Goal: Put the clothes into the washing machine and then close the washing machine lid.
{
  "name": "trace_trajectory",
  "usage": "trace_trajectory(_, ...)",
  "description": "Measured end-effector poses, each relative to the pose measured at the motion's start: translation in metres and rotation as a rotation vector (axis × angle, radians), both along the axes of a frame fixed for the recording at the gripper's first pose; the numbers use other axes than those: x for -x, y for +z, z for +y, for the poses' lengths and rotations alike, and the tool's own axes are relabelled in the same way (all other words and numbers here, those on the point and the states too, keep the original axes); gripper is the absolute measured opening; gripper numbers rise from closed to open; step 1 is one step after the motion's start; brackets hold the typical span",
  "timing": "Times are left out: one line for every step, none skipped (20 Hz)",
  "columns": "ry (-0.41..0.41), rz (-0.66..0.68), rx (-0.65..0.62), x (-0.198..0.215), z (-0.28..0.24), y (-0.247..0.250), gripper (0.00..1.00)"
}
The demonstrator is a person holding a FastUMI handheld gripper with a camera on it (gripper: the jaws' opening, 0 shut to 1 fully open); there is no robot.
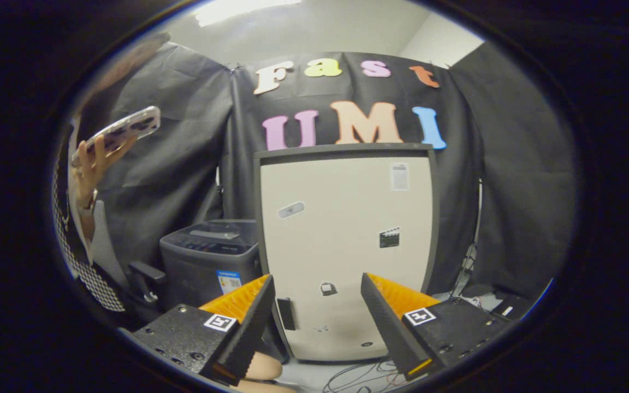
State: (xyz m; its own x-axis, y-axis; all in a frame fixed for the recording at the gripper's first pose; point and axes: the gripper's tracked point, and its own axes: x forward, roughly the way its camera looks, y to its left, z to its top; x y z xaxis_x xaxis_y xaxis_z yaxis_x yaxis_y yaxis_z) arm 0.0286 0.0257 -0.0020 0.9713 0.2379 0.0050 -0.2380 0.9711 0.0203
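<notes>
Tongs parted, gap empty — a cabinet blocks ahead; washer, lid down, sits left beside a seated person.

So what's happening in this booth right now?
Someone is holding a two-fingered tool aimed at a tall pale cabinet. Its fingers are open and grip nothing. The small grey washing machine stands beyond the fingers, beside the cabinet, lid down. A person off to the side holds up a phone. Nothing is being handled yet.
</notes>
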Motion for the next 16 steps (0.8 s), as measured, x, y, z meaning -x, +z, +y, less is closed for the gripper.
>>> trace_trajectory(-0.004, 0.001, -0.001, 0.012, 0.003, 0.005, 0.97)
trace_trajectory(-0.025, -0.005, 0.006, 0.011, -0.004, 0.002, 0.97)
trace_trajectory(-0.045, -0.005, 0.003, 0.010, -0.006, 0.002, 0.97)
trace_trajectory(-0.054, -0.003, 0.000, 0.009, -0.007, 0.002, 0.97)
trace_trajectory(-0.054, -0.005, 0.003, 0.009, -0.004, 0.002, 0.97)
trace_trajectory(-0.056, -0.006, 0.003, 0.009, -0.004, 0.003, 0.98)
trace_trajectory(-0.060, -0.003, 0.002, 0.009, -0.005, 0.002, 0.98)
trace_trajectory(-0.067, -0.006, 0.002, 0.009, -0.008, 0.002, 0.98)
trace_trajectory(-0.067, -0.005, 0.002, 0.009, -0.007, 0.002, 0.98)
trace_trajectory(-0.067, -0.001, 0.002, 0.009, -0.006, 0.002, 0.98)
trace_trajectory(-0.059, -0.007, 0.003, 0.010, -0.005, 0.003, 0.98)
trace_trajectory(-0.047, -0.002, 0.001, 0.011, -0.002, 0.002, 0.98)
trace_trajectory(-0.046, -0.001, 0.004, 0.010, -0.003, 0.002, 0.98)
trace_trajectory(-0.048, -0.004, 0.001, 0.009, -0.004, 0.002, 0.98)
trace_trajectory(-0.047, -0.006, 0.002, 0.009, -0.003, 0.003, 0.98)
trace_trajectory(-0.046, -0.005, 0.003, 0.009, -0.003, 0.002, 0.98)
